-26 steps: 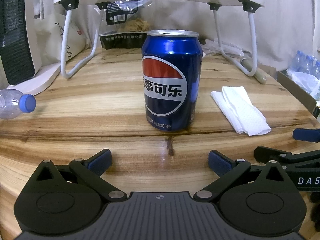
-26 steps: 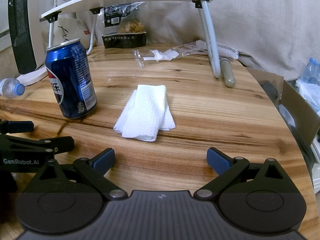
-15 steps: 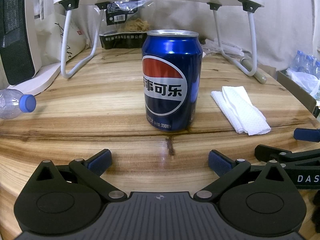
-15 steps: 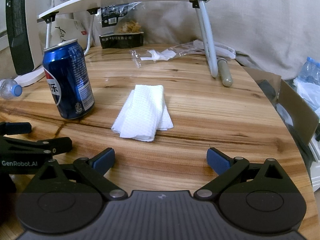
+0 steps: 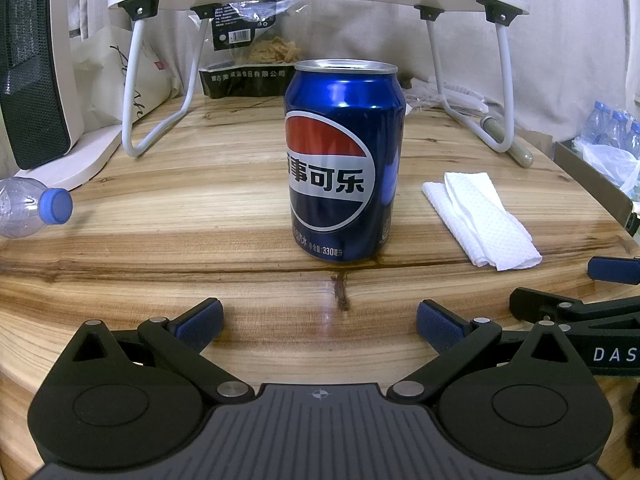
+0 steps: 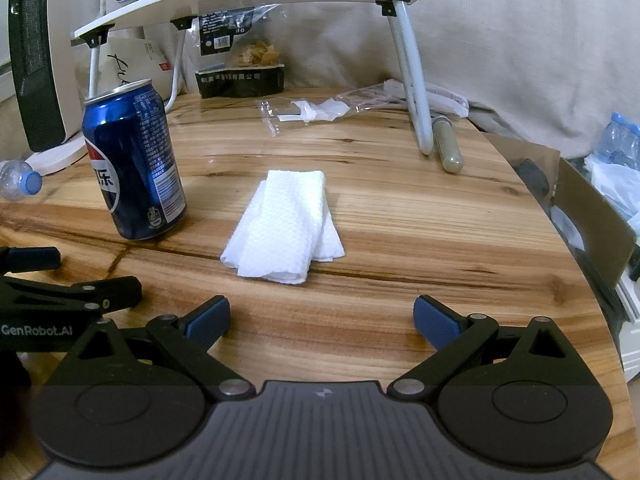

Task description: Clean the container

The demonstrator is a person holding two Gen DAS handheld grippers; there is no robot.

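Meanwhile my right gripper [image 6: 322, 316] crept toward folded paper towel [image 6: 286, 224] at twelve o'clock; left gripper [image 5: 318, 320] unmoved facing Pepsi can [image 5: 344, 160]. Both wide open, empty; wiping unstarted.

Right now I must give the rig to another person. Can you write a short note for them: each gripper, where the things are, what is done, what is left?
Left gripper: open, empty, low over the table, facing the can.
Right gripper: open, empty, facing the tissue.
Can: upright on the table, untouched, with the tissue lying folded flat on its right, apart from it.
Done: nothing yet; neither thing is gripped.
Left: probably hold the can with the left gripper, pick up the tissue with the right, wipe the can.
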